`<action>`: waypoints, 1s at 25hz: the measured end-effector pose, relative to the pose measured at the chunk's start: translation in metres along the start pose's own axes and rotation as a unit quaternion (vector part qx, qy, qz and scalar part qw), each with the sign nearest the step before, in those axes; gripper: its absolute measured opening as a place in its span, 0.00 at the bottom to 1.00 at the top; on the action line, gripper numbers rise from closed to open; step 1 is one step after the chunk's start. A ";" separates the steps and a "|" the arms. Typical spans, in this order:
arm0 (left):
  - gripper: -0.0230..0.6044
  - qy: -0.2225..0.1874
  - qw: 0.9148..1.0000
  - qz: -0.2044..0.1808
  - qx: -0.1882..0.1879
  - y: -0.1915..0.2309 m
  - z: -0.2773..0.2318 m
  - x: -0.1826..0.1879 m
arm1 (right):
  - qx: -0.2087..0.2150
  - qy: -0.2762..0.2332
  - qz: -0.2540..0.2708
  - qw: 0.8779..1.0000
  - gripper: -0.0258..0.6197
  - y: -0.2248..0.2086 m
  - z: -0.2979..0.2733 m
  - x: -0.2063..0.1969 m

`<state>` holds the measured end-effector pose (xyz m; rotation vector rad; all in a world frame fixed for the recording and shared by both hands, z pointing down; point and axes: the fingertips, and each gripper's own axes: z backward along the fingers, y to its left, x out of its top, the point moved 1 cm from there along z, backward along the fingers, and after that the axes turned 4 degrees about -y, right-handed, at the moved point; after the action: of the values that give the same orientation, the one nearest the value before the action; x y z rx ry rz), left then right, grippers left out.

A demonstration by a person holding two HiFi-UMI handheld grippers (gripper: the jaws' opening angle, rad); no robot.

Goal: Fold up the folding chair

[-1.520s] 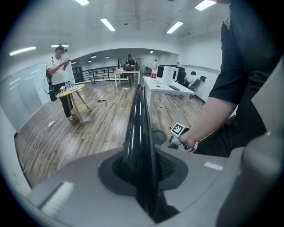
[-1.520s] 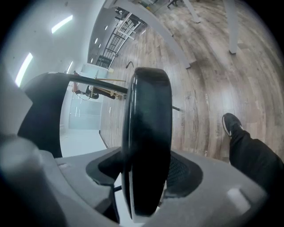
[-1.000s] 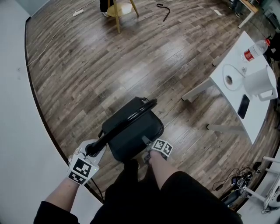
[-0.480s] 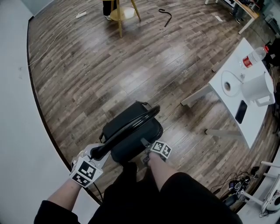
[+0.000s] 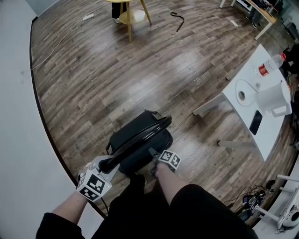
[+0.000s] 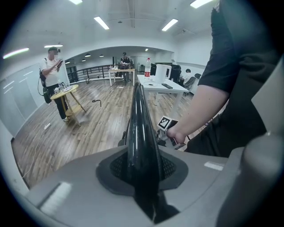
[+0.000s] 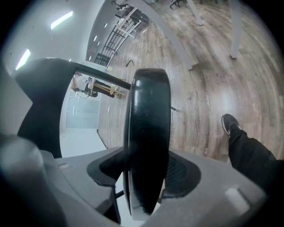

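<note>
The folding chair (image 5: 140,140) stands on the wood floor (image 5: 154,60) just in front of the person's legs. The left gripper (image 5: 105,164) has its fingers (image 6: 80,177) closed on the glossy black back tube (image 6: 141,128), which runs straight out between them. The right gripper (image 5: 153,155) has its fingers (image 7: 208,186) clamped across the thick black seat edge (image 7: 146,142). One hold on each hinged part probably lets the back stay steady while the seat swings towards it. The white desk (image 5: 275,128) stands well apart at the right, and a wooden stool (image 5: 128,11) stands at the far side of the floor.
</note>
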<state>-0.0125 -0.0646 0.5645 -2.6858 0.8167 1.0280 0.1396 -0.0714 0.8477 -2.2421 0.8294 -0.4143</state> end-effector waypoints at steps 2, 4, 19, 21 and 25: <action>0.16 0.001 1.000 -0.001 -0.001 -0.001 0.000 0.000 | -0.004 0.001 -0.001 1.000 0.40 0.003 0.000 0.000; 0.16 0.001 1.000 -0.002 -0.002 -0.002 0.001 0.001 | -0.006 0.000 0.000 1.000 0.40 0.007 0.000 0.001; 0.16 0.006 1.000 -0.002 0.010 -0.006 0.004 0.006 | -0.019 0.001 0.003 1.000 0.39 0.038 -0.002 0.004; 0.16 0.007 1.000 -0.002 0.012 -0.007 0.004 0.006 | -0.019 0.002 0.003 1.000 0.39 0.044 -0.003 0.005; 0.16 0.008 1.000 0.000 0.015 -0.007 0.004 0.008 | -0.019 0.000 0.002 1.000 0.38 0.058 -0.005 0.006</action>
<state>-0.0069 -0.0609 0.5559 -2.6726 0.8288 0.9868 0.1160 -0.1094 0.8103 -2.2748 0.8492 -0.3988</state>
